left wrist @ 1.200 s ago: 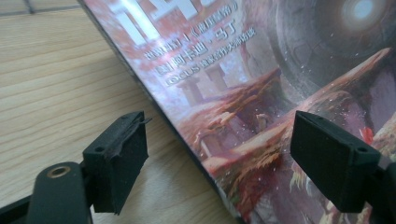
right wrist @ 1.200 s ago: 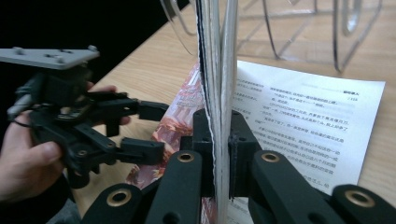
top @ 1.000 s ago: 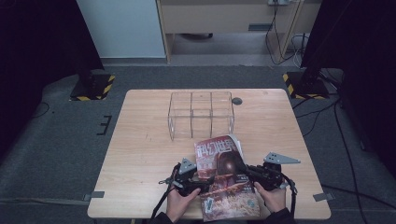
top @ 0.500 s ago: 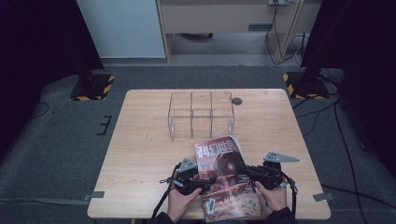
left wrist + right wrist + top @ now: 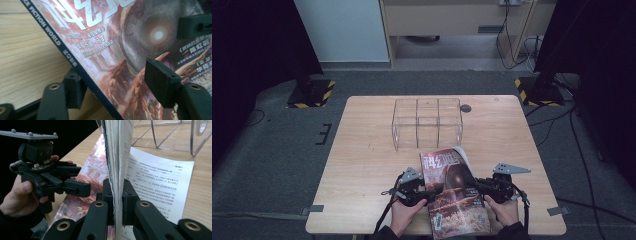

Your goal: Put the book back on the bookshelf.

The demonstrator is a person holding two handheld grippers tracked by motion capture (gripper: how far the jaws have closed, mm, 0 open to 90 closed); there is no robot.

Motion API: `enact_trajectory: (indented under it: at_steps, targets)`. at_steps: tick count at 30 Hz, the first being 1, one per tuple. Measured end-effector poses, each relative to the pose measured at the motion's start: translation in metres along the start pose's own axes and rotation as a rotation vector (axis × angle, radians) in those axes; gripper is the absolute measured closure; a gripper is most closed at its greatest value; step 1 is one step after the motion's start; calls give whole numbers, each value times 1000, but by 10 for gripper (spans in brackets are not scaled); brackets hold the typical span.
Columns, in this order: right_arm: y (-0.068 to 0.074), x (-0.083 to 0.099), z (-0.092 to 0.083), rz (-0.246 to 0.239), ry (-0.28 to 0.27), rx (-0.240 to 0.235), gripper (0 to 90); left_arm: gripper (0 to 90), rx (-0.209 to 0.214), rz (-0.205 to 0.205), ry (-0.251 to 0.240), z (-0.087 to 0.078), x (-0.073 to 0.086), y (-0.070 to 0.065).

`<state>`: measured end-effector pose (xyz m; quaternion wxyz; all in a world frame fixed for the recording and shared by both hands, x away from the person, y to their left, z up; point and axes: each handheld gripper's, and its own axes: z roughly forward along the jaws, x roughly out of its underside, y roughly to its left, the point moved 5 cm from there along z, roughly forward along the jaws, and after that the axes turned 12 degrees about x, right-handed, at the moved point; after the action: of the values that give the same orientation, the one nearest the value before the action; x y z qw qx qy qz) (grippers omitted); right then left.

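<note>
A magazine [image 5: 454,192] with a reddish science-fiction cover lies near the table's front edge, partly lifted. In the right gripper view my right gripper [image 5: 117,202] is shut on a raised sheaf of its pages [image 5: 115,157], while one printed page [image 5: 160,187] lies flat on the wood. My left gripper [image 5: 116,85] straddles the magazine's dark spine edge [image 5: 75,62]. One pad [image 5: 73,90] is below the spine edge and the other pad [image 5: 160,82] hovers over the cover. Its jaws have just been closing and do not press. From above, the left gripper [image 5: 428,192] and the right gripper [image 5: 477,184] flank the magazine.
A clear acrylic organiser [image 5: 427,122] with three compartments stands at the table's middle back, close behind the magazine; its wall [image 5: 170,135] also shows in the right gripper view. A small dark disc [image 5: 466,108] lies beside it. Bare wood [image 5: 362,160] stretches to the left.
The left gripper's jaws have narrowed around the magazine's spine edge. Both hands and the magazine stay where they were.
</note>
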<state>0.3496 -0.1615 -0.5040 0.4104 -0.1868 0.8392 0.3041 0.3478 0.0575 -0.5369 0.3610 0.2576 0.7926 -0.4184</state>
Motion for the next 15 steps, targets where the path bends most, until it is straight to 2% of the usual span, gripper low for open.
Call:
enact_trajectory:
  at_steps: [5,6,12,13,15]
  targets:
    - [1,0,0,3,0,-8,849,451,-13,-9,-1,-1,0,1]
    - [2,0,1,-2,0,-10,849,454,-9,-24,-3,0,-1,2]
    - [2,0,1,-4,-3,-20,849,475,8,-49,-3,3,-1,3]
    - [4,-1,2,0,-8,-36,849,509,4,-44,6,4,1,2]
    - [5,-1,3,-6,-4,-34,849,538,3,-52,4,4,1,2]
